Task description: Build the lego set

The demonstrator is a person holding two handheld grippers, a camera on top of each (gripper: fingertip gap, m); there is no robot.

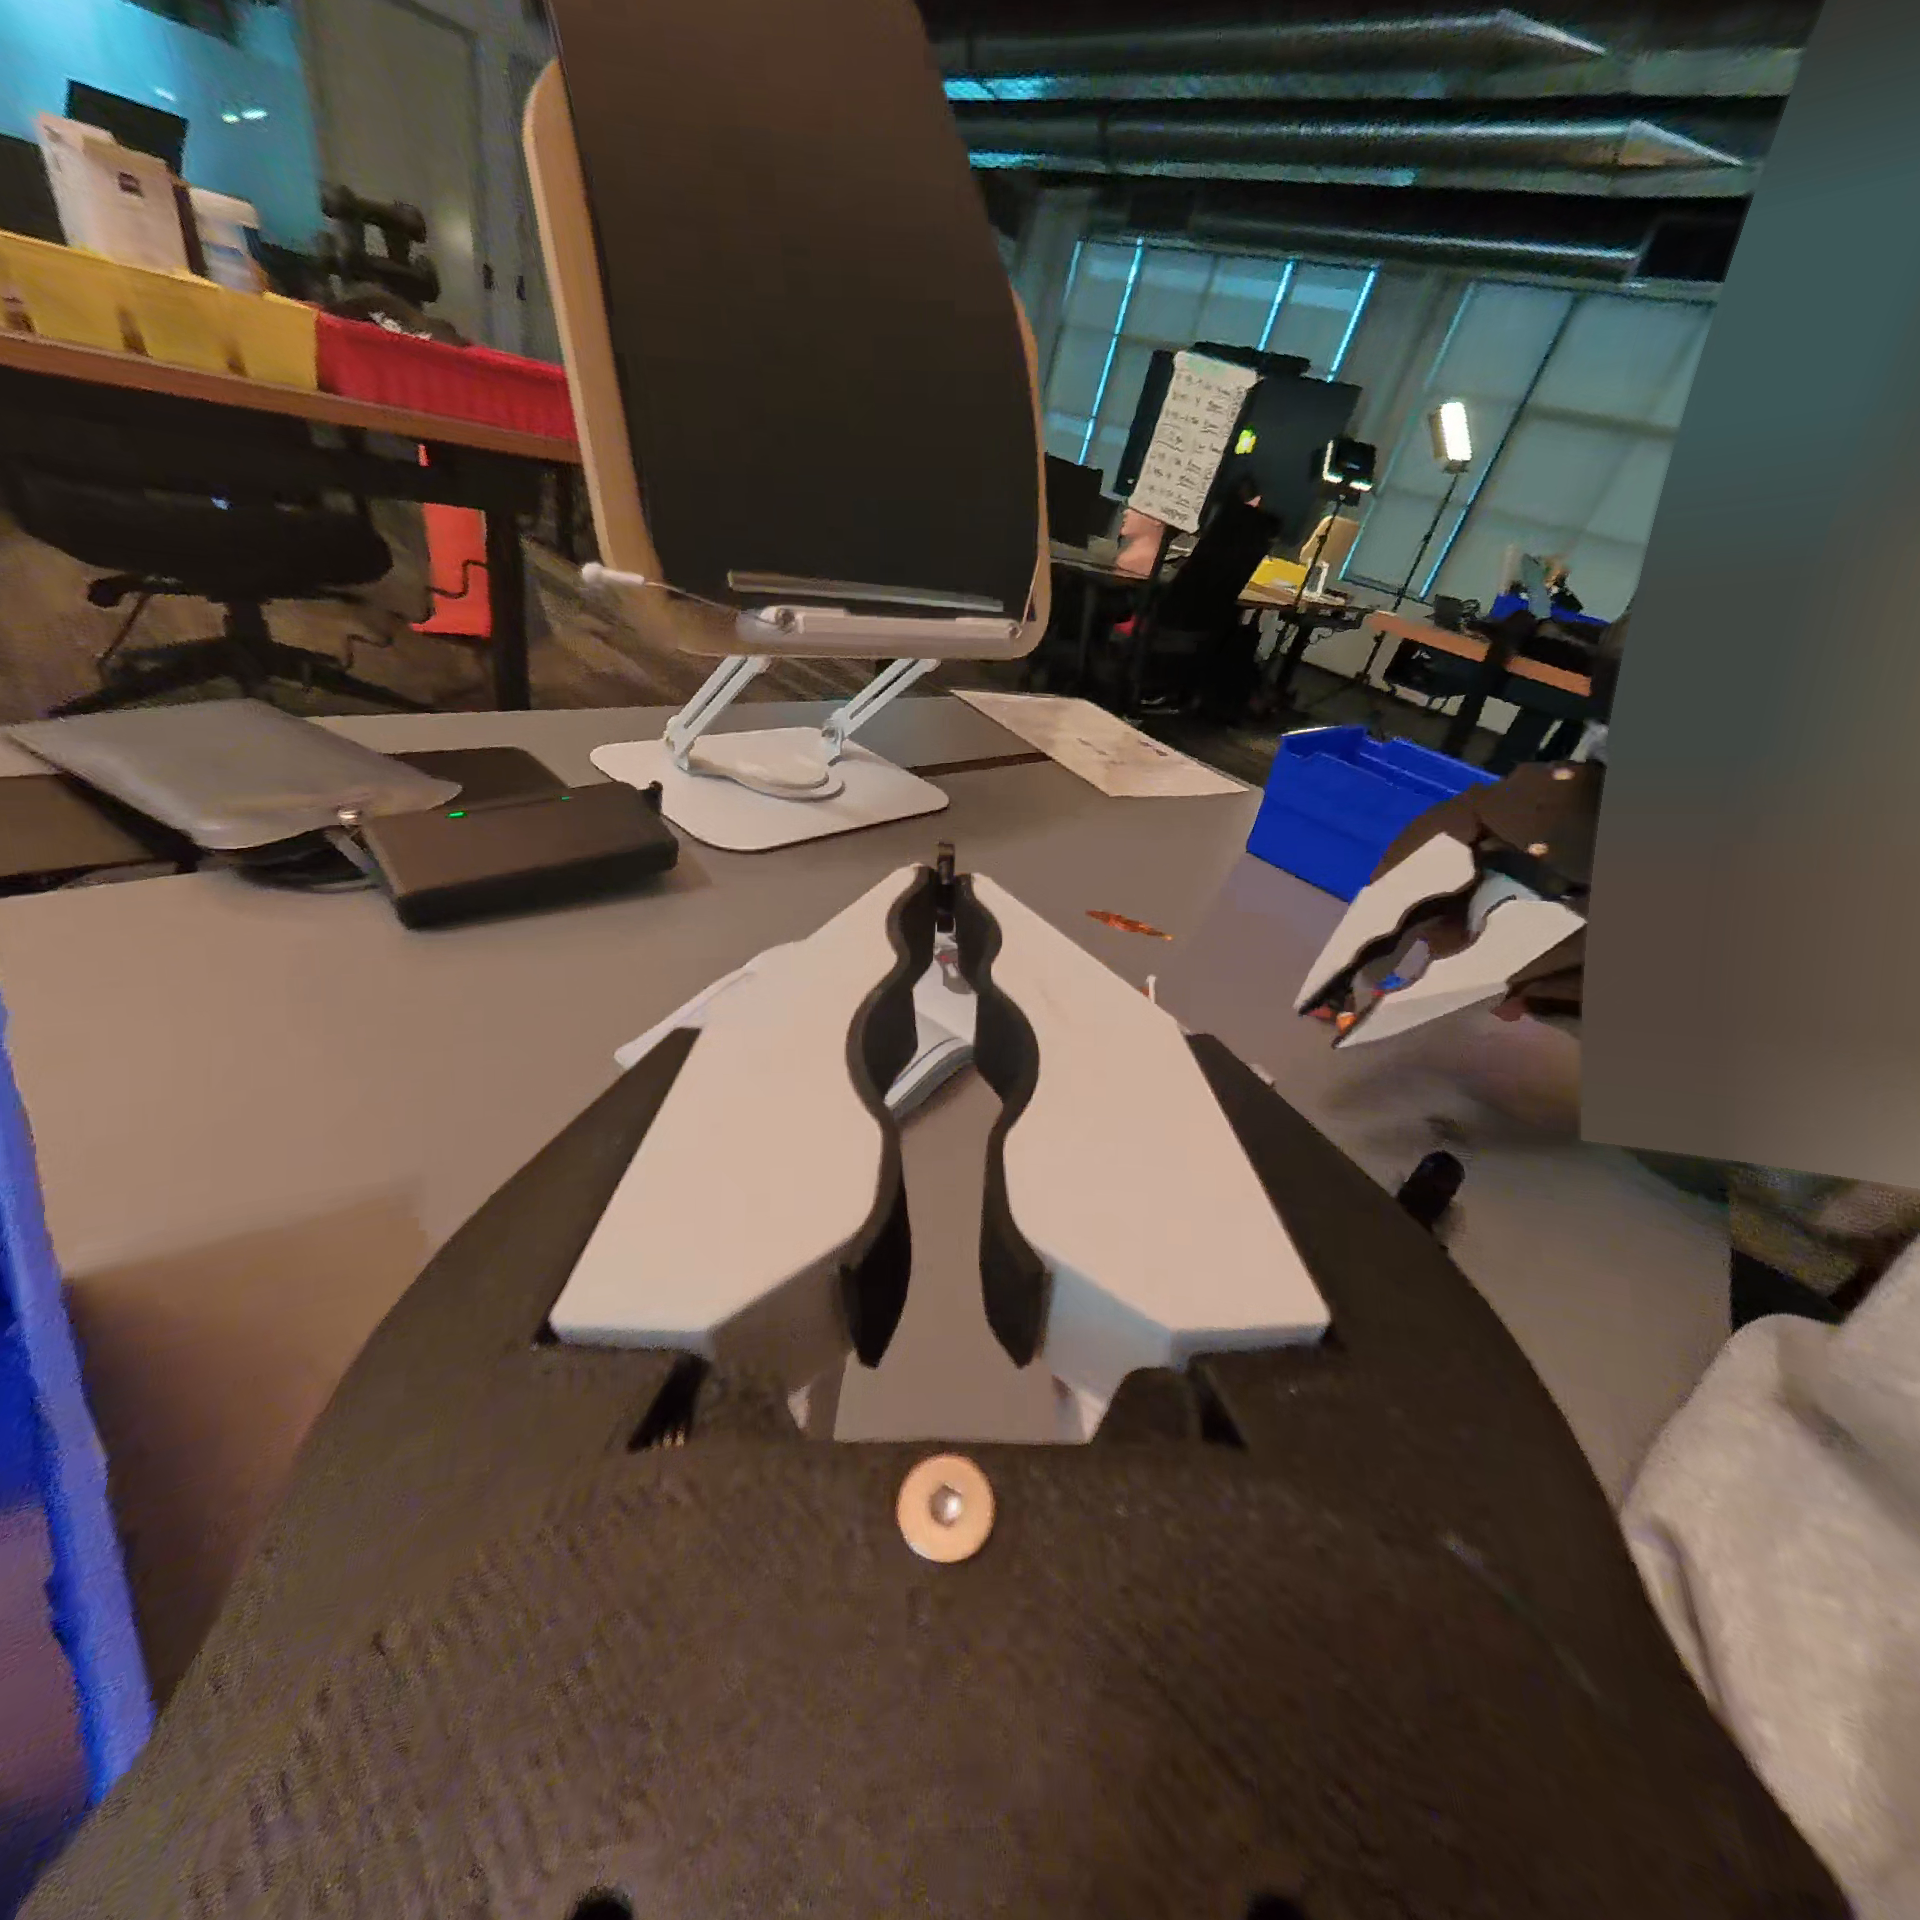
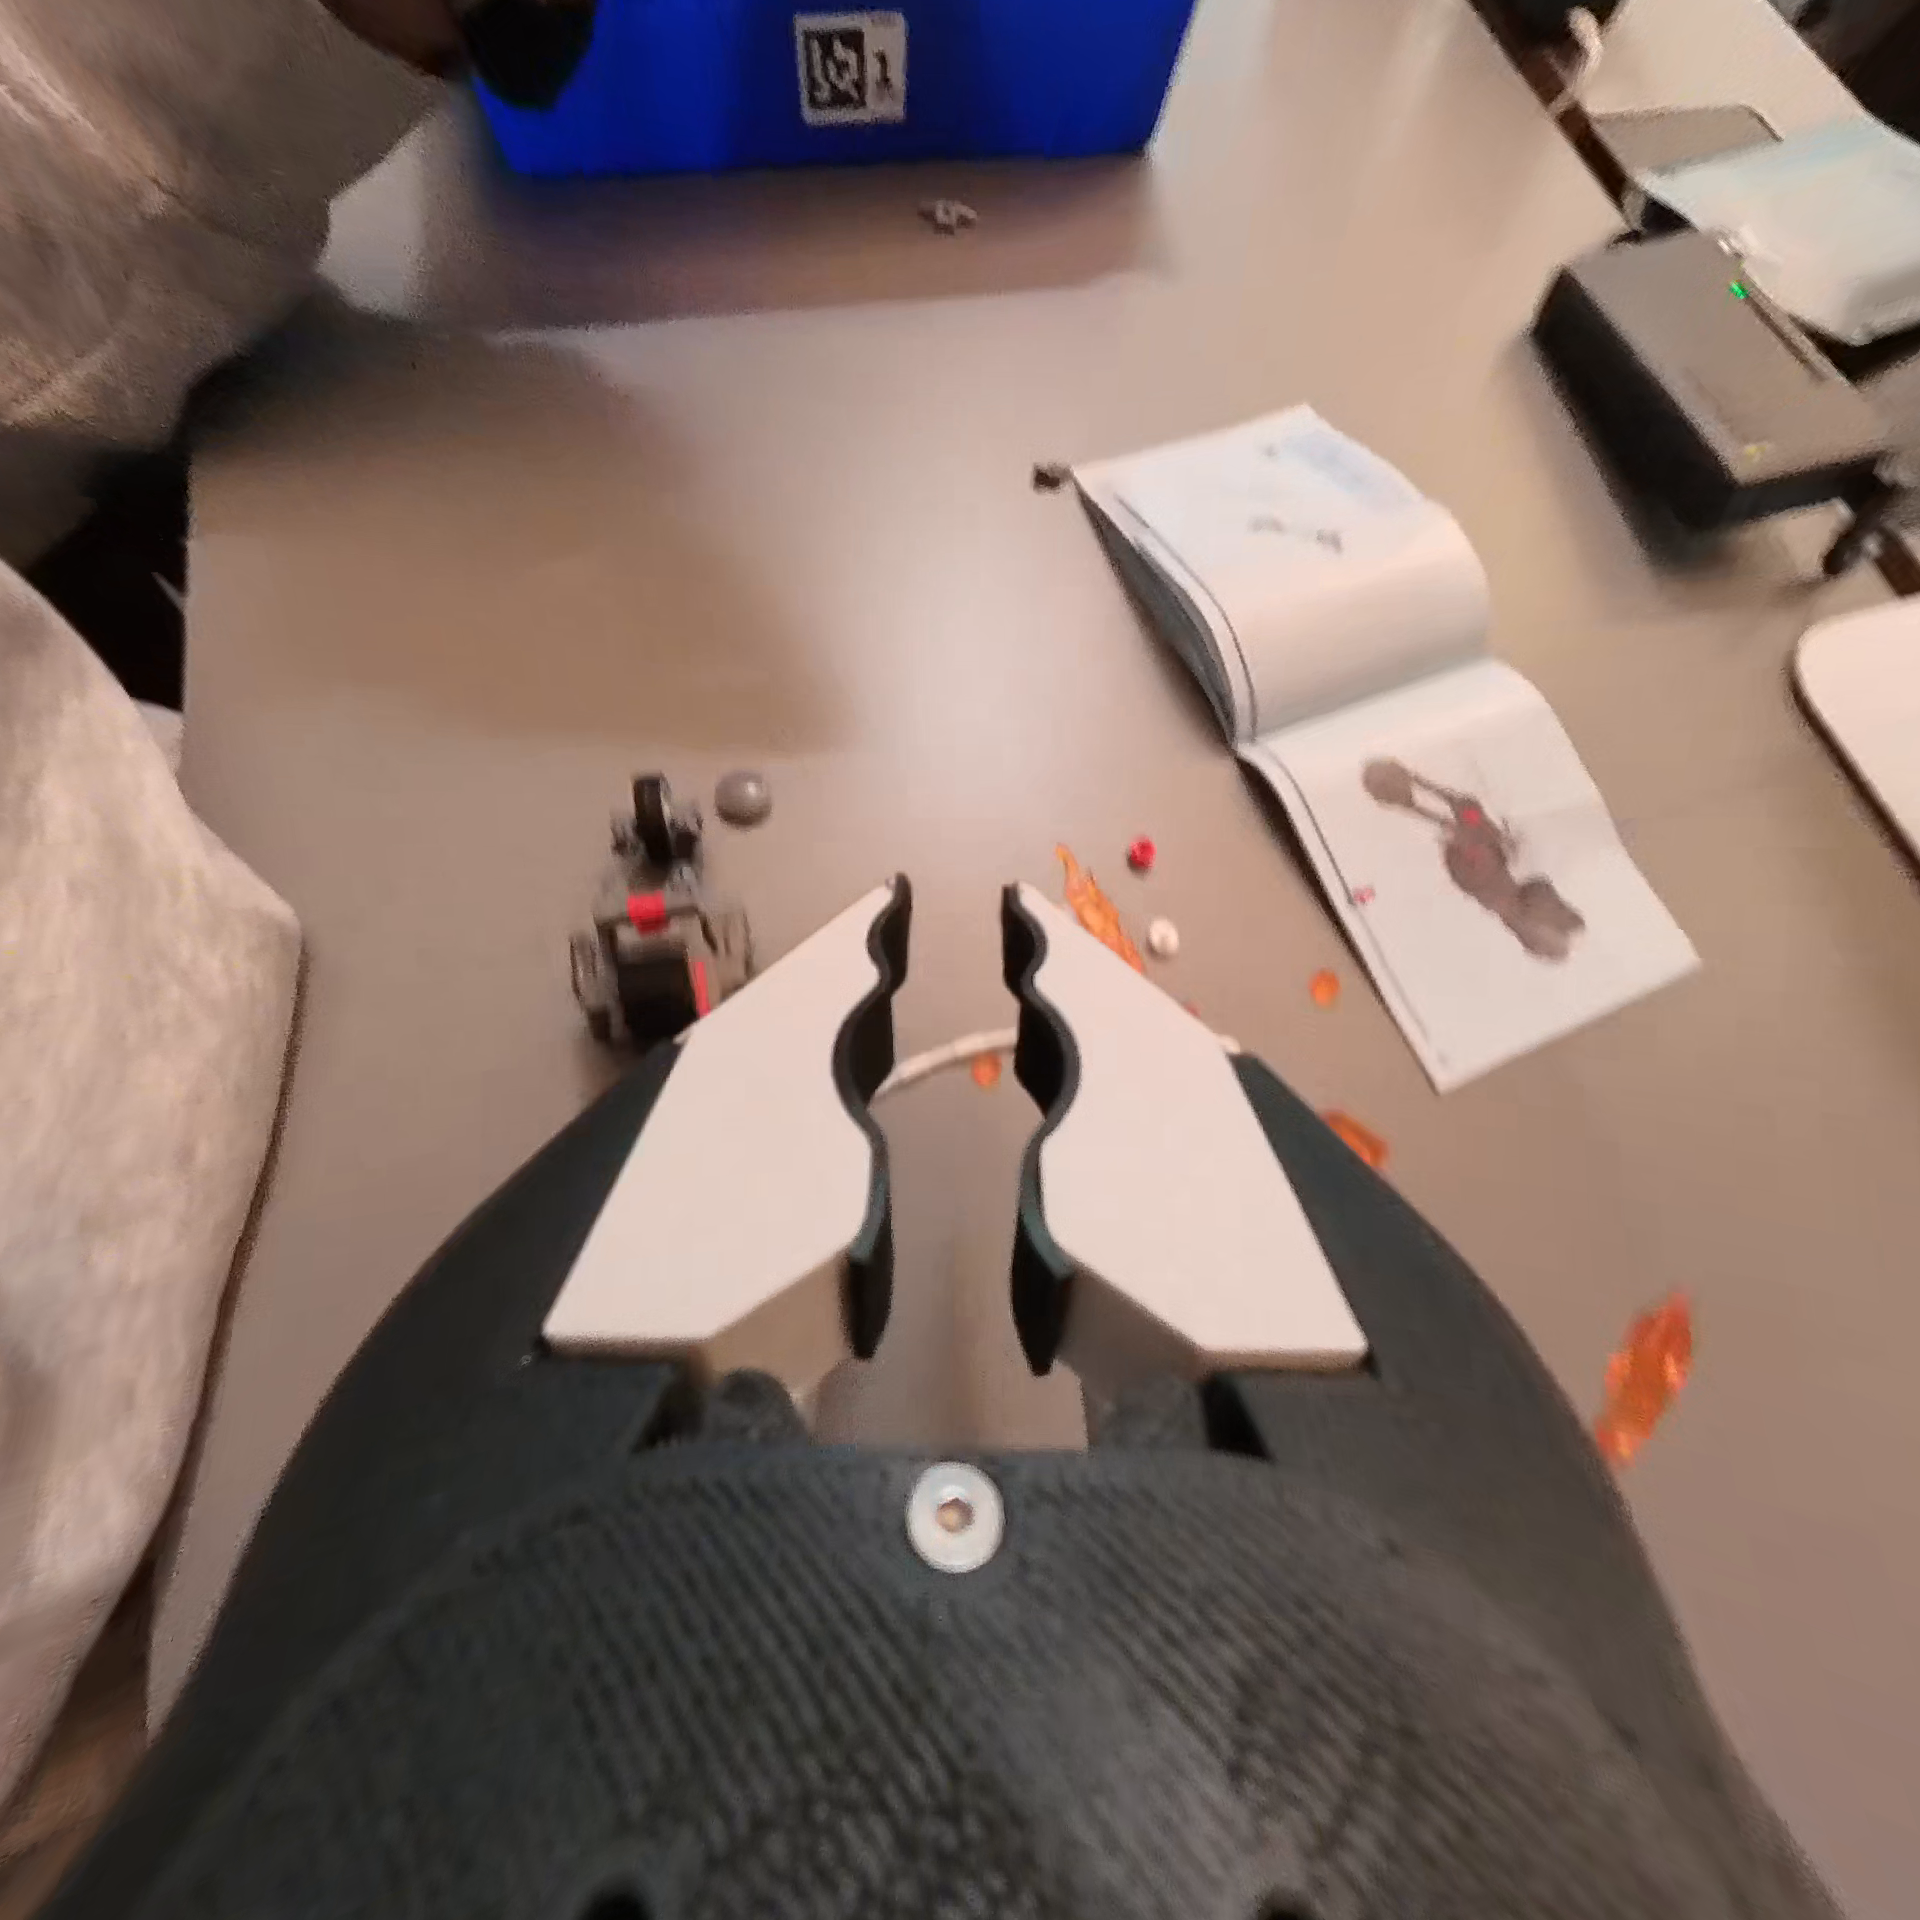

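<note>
Black gripper bodies fill the near edge of both wrist views, two in all, each with two white fingers lined in black; left gripper (image 1: 943,883): fingers pressed nearly together at the tips, pinching one small dark piece (image 1: 943,864) that sticks up just past them, held above the grey table (image 1: 260,997); right gripper (image 2: 954,896): fingers spread, nothing between them, hovering over the table; one half-built model (image 2: 652,935), dark grey with red details and a black wheel on top, standing left of the right gripper's fingers; one grey round piece (image 2: 742,798) just beyond the model; loose small parts to the right of the fingers: at least three orange see-through flame pieces (image 2: 1645,1377), one red stud (image 2: 1141,852), one white stud (image 2: 1164,937), one white curved hose (image 2: 940,1062) partly hidden beneath the fingers; two tiny dark bits farther off, too small to identify; one open instruction booklet (image 2: 1455,748) to the far right; one blue bin (image 2: 831,94) at the far edge; one black box (image 2: 1704,384) with a green light, far right; one tablet stand (image 1: 769,790), far centre in the left wrist view. Step in hand, as judged: a part is picked up and awaits fitting; the next move likely calls for the free gripper to steady the model while the held piece is pressed on, though the exact seat cannot be told.
</note>
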